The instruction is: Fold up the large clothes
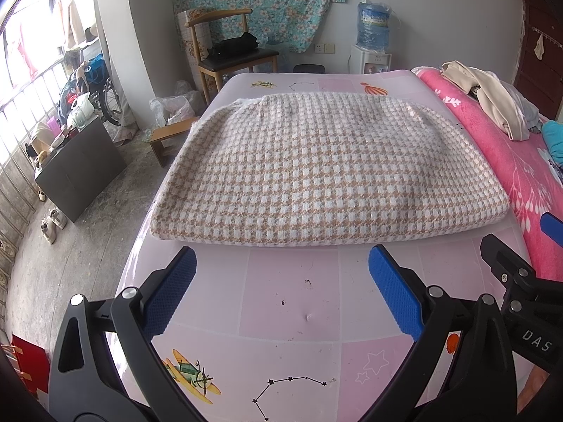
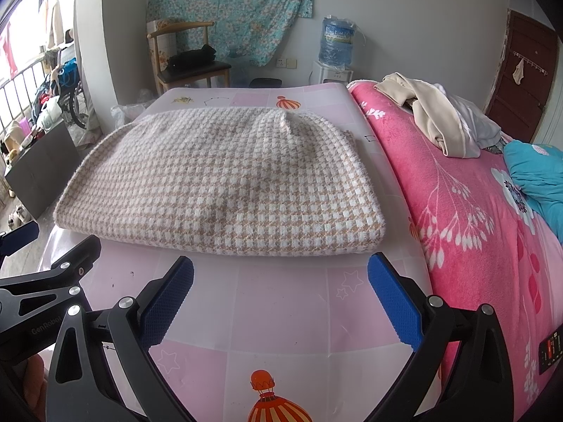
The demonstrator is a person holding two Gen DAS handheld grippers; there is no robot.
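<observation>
A tan and white houndstooth knit garment (image 1: pixel 316 172) (image 2: pixel 225 183) lies folded into a thick rectangle on a pink patterned mat (image 1: pixel 292 302) (image 2: pixel 281 309). My left gripper (image 1: pixel 281 267) hovers open just short of the garment's near edge, nothing between its blue pads. My right gripper (image 2: pixel 279 270) is open too, facing the same near edge toward the garment's right corner. Each gripper shows at the edge of the other's view: the right one (image 1: pixel 520 274) and the left one (image 2: pixel 45 270).
A pink floral blanket (image 2: pixel 468 211) borders the mat on the right, with a heap of cream and white clothes (image 2: pixel 432 116) and a teal cloth (image 2: pixel 538 179) on it. A wooden chair (image 1: pixel 232 52), water dispenser (image 1: pixel 373 31), low bench (image 1: pixel 169 137) and dark cabinet (image 1: pixel 77 168) stand beyond and left.
</observation>
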